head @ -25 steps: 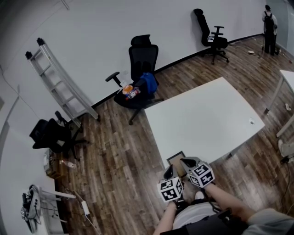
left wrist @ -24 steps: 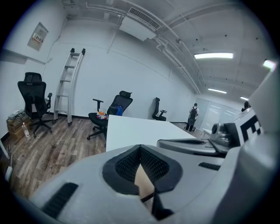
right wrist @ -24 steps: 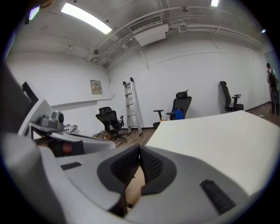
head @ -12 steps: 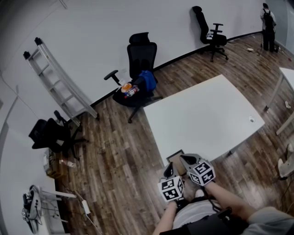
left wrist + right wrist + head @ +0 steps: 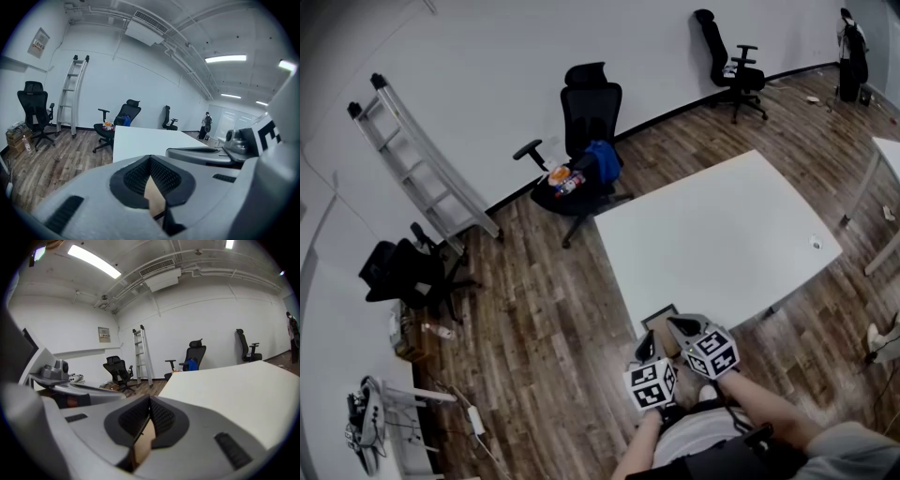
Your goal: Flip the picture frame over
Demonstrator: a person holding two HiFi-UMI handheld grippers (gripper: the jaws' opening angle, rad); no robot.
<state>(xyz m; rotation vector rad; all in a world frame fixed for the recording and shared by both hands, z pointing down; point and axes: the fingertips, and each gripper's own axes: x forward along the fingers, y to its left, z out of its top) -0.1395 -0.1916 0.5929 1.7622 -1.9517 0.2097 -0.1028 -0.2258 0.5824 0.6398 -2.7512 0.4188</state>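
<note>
The left gripper (image 5: pixel 150 163) is pressing its jaws together on the picture frame (image 5: pixel 155 200), which is showing as a thin tan wedge with a dark edge pinched between the black ribbed pads. The right gripper (image 5: pixel 149 405) is doing the same from the other side, its jaws closing on a narrow dark strip and tan board of the same frame. In the head view both grippers are sitting side by side just in front of the person's body, reaching onto the near edge of the frame, which is lying at the near corner of the white table (image 5: pixel 722 234). That view is too small to tell whether the frame is resting flat or being lifted off the top. Only the gripper views are showing the grip itself, and each one is catching the other gripper's body at its side. Only the head view is showing the frame's outline and the bare table stretching beyond it. Farther out, a black office chair (image 5: pixel 586 122) with a blue bundle on its seat is standing on the wooden floor (image 5: pixel 534 319), and a ladder (image 5: pixel 422 159) is leaning against the wall.
</note>
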